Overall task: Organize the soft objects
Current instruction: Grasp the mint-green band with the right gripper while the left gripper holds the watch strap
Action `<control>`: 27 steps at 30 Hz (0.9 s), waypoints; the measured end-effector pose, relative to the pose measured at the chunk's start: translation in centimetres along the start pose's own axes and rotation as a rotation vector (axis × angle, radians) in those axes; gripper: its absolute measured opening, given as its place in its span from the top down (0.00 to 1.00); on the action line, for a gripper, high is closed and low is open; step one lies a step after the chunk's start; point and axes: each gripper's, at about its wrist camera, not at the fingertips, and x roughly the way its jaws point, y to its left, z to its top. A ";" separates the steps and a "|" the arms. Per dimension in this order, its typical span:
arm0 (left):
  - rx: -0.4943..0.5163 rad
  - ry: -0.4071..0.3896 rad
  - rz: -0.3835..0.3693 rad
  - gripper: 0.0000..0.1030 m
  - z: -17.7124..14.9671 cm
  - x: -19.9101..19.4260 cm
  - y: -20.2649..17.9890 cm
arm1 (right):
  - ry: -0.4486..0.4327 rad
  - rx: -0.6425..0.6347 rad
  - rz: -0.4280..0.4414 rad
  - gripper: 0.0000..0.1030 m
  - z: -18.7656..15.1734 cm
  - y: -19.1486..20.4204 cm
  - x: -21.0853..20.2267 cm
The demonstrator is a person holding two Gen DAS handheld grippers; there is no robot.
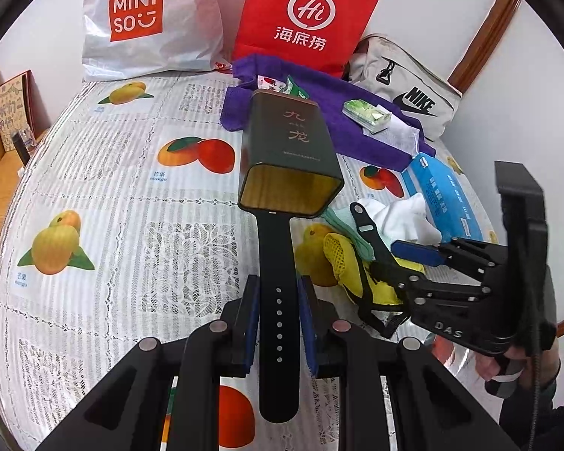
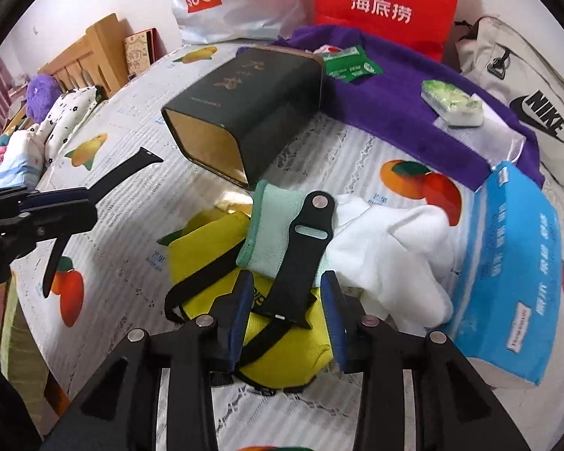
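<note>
Black strap with holes (image 1: 278, 300) held tight between pads of left gripper (image 1: 278, 323), above fruit-print tablecloth (image 1: 105, 173); second black strap (image 2: 300, 263) lies on mint cloth (image 2: 270, 218) and yellow pouch (image 2: 206, 263); right gripper (image 2: 287, 312) half-wide around its end, pads not touching; dark tin (image 2: 252, 112) lies behind.

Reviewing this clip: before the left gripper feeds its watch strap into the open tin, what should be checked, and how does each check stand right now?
1. Left gripper shut on the long watch strap: ok.
2. Dark tin lies on its side, mouth open toward the grippers: ok.
3. Strap tip lines up with the tin's mouth: ok in the left wrist view; whether it is inside, cannot tell.
4. Right gripper gripping the short strap piece: not ok, the pads stand apart from it.
5. Short strap piece free of the pile: not ok, it lies across the mint cloth and yellow pouch.
</note>
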 end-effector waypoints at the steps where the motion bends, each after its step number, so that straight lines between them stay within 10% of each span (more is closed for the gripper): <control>1: 0.000 0.002 -0.001 0.81 0.0 0.1 0.0 | -0.010 -0.010 -0.005 0.67 -0.1 0.1 0.1; 7: -0.004 -0.002 -0.008 0.81 0.1 0.0 0.2 | -0.028 -0.007 0.022 0.95 0.2 -0.9 -1.3; 16: -0.001 0.006 -0.015 0.81 -0.1 0.4 -0.1 | 0.020 0.004 0.040 0.93 -0.5 -1.5 -2.2; 22: -0.005 0.003 -0.009 0.81 0.0 0.3 -0.1 | 0.006 -0.035 0.018 0.62 -0.1 -0.3 -1.4; 27: -0.006 0.005 -0.010 0.81 0.1 0.2 0.1 | 0.004 -0.116 -0.047 0.71 -0.5 0.9 0.0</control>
